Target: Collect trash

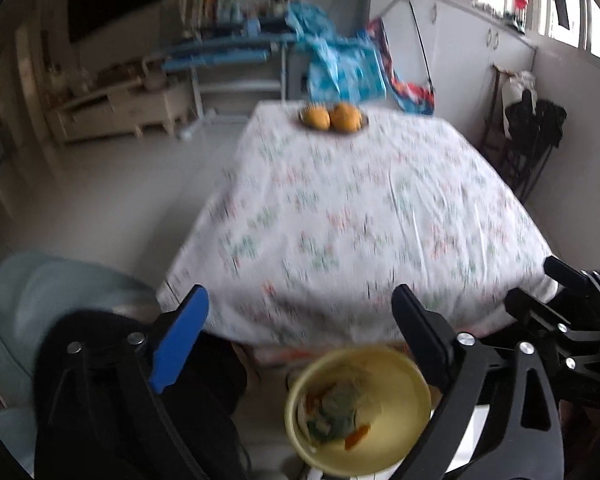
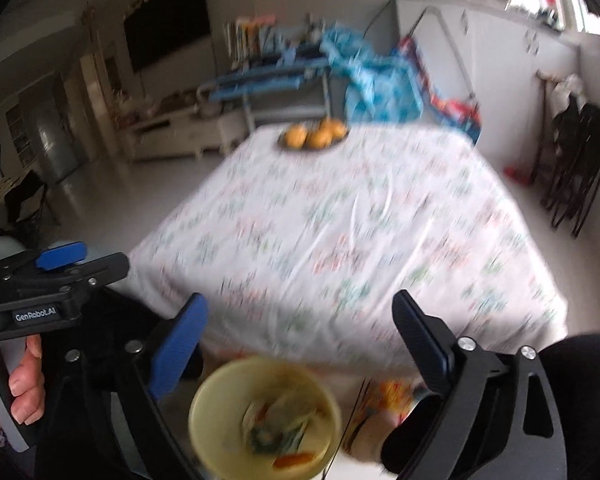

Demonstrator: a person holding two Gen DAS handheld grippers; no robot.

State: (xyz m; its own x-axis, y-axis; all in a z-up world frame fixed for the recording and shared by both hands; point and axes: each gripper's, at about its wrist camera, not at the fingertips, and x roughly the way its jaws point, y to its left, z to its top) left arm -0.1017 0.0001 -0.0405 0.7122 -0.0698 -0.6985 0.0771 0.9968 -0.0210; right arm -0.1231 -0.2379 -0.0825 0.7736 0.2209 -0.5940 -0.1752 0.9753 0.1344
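Trash bin (image 1: 360, 408) low centre, below both claws; left claw (image 1: 300, 336) and right claw (image 2: 300, 340) released, empty; surface (image 1: 360, 208) cleared of scraps.

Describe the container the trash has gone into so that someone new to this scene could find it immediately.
Start at the big table under the white flowered tablecloth. Just below its near edge, down at floor level, sits a pale yellow round bin between the open gripper fingers. It is the only open-topped container there, with crumpled wrappers and orange scraps inside, unlike the plate of oranges at the table's far end.
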